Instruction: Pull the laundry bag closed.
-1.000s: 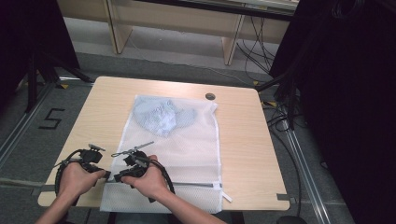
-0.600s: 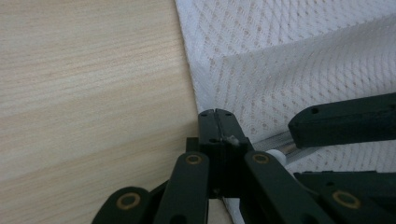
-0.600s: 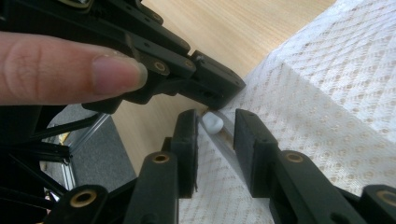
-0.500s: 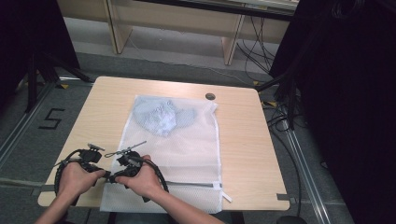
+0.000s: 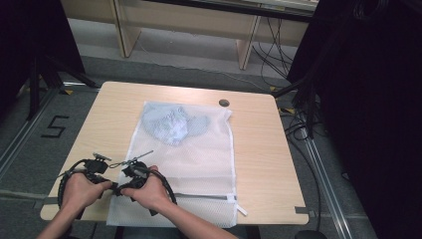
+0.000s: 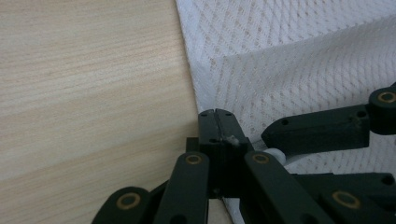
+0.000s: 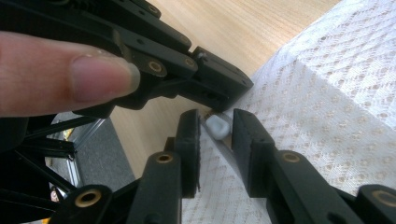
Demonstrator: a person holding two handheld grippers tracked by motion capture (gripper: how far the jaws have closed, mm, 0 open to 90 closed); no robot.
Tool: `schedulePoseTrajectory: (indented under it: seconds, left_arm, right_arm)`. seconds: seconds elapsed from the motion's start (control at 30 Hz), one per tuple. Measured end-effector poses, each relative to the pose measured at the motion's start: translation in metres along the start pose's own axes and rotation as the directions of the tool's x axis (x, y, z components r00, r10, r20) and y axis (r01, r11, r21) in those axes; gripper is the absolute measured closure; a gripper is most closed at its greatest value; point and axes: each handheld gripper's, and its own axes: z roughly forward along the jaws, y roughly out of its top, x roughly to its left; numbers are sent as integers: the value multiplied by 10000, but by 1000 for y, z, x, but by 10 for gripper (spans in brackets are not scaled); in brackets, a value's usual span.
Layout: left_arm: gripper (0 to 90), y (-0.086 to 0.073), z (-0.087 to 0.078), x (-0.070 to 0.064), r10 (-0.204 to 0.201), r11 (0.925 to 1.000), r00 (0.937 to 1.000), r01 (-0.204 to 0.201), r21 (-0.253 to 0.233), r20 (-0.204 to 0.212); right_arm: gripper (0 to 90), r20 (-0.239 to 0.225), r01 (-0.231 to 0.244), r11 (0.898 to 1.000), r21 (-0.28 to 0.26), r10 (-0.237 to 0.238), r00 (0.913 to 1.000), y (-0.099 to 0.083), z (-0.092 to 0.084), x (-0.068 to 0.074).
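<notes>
A white mesh laundry bag (image 5: 194,159) lies flat on the wooden table (image 5: 259,149), with a light blue garment (image 5: 171,122) inside at its far end. Its zipper (image 5: 204,196) runs along the near edge. My left gripper (image 5: 113,187) (image 6: 215,122) is shut on the bag's near left corner, with a bit of mesh pinched in its jaws. The right gripper (image 5: 122,188) (image 7: 217,122) meets it tip to tip, its jaws closed around the small white zipper pull (image 7: 217,127). A fingertip (image 7: 70,74) of the left hand shows large in the right gripper view.
A round dark grommet (image 5: 224,103) sits in the table near its far edge. Bare wood lies left of the bag (image 6: 93,84). Beyond the table are wooden furniture legs (image 5: 246,45), floor cables (image 5: 293,124) and black stands.
The right hand and its gripper have slid a little to the left along the bag's near edge, up to the left gripper. The left hand has hardly moved.
</notes>
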Motion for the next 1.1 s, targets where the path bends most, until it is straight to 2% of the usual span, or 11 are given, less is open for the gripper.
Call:
schedulePoseTrajectory:
  seconds: [0.17, 0.27, 0.43, 0.47, 0.63, 0.73, 0.87, 1.07, 1.1]
  left_arm:
    - [899, 0, 0, 0, -47, 10000, 10000, 47, -17, 36]
    - [899, 0, 0, 1, -91, 10000, 9999, 91, -17, 52]
    - [899, 0, 0, 1, -78, 10000, 10000, 78, -23, 57]
    - [899, 0, 0, 1, -81, 10000, 10000, 81, -19, 56]
    - [899, 0, 0, 1, -70, 10000, 10000, 70, 25, 54]
    - [899, 0, 0, 1, -75, 10000, 10000, 75, -5, 57]
    - [899, 0, 0, 1, -85, 10000, 9999, 85, -10, 62]
    - [899, 0, 0, 1, -52, 10000, 10000, 52, -24, 44]
    - [899, 0, 0, 1, -42, 10000, 10000, 42, -20, 46]
  right_arm:
    - [754, 187, 68, 10000, 0, -67, 9998, 0, 2, -1]
    - [761, 14, 16, 10000, 54, -16, 10000, 0, 3, -1]
    - [781, 85, -146, 9998, 138, 145, 9999, 1, 4, -2]
    - [785, 152, 53, 10000, 55, -54, 9999, 1, 4, -2]
    - [821, 77, 42, 9999, 165, -43, 10000, 1, 6, -2]
    - [841, 37, 250, 9996, 153, -251, 9997, 2, 5, -1]
    - [862, 200, 380, 9991, 189, -383, 9991, 2, 5, 2]
    - [859, 90, 323, 9992, 217, -325, 9994, 2, 5, 2]
    - [854, 93, 182, 9997, 154, -183, 9998, 3, 5, 2]
